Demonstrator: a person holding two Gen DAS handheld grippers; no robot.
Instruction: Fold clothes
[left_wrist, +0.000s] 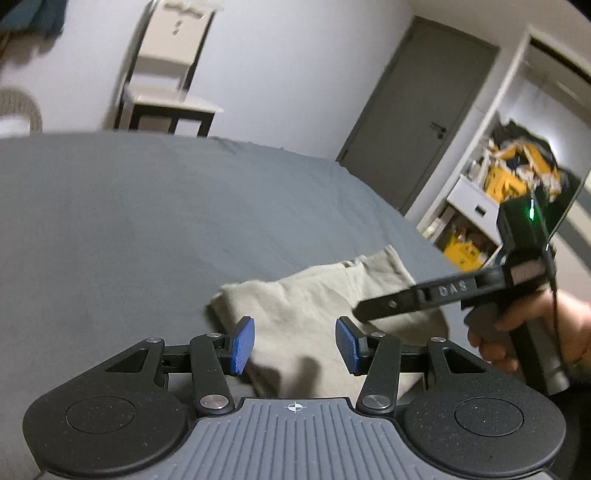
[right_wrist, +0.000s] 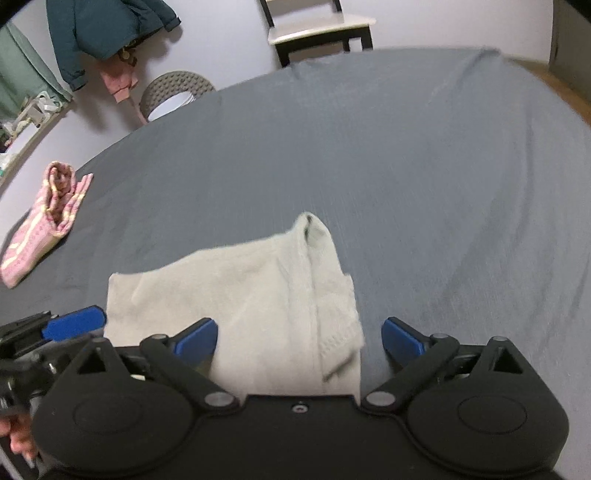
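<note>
Left gripper: black two-finger tool with blue ribbed pads, jaws spread wide and empty, poised just above the near edge of the cloth.
Right gripper: same black build, blue pads wide apart, nothing between them, hanging over the near hem; its fingers straddle the garment's width.
Task's thing: a pale beige knitted garment, partly folded, lying flat on the dark grey bedsheet, directly ahead of and below both tools.
Long axis: in the right wrist view it runs away from the camera, ending in a narrow raised tip at the far end.
Nearer hand: I cannot tell; both seem about equally close.
Farther off: a pink and cream patterned knit, crumpled, well apart to the left.
Likely next: probably closing on the near edge.
</note>
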